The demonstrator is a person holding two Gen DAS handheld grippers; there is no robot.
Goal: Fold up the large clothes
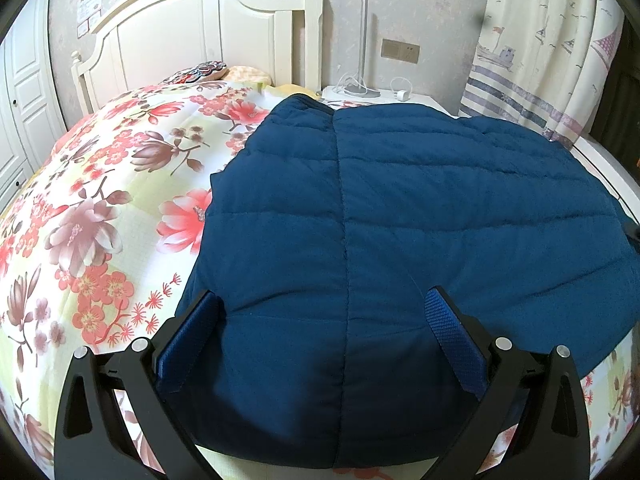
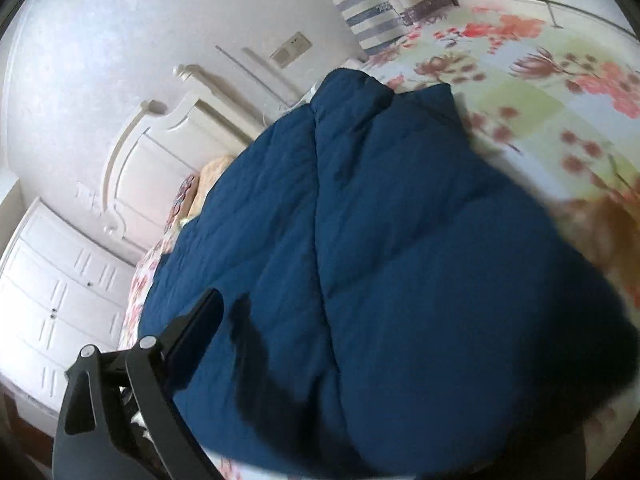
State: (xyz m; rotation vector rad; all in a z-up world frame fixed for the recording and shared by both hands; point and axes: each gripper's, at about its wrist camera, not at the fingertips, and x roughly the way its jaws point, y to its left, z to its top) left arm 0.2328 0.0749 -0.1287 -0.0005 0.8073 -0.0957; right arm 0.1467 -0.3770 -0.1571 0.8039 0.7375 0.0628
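A dark blue quilted jacket lies spread on the floral bedspread, its near hem bulging up between the fingers of the left gripper. Those jaws stand wide, one blue pad to each side of the padded cloth, and neither pad seems to press on it; a stitched seam runs straight away from the gap between them towards the headboard.

From the right wrist's view the picture is tilted and smeared, and only one finger of the right gripper shows, lying against the left flank of the jacket. The other finger is out of sight, perhaps under the cloth or past the frame, so I cannot tell whether that gripper grips anything or merely hovers half open.

The jacket looks puffy and light, soft all through, with a smooth shell that would likely slide between pads unless a good thickness is pinched. It will sag and billow rather than keep a crease. A sensible hold, I'd judge, is the hem edge just ahead of the left jaws, or a stitched quilting line, where the layers bunch firmly, rather than the slippery middle of a panel.
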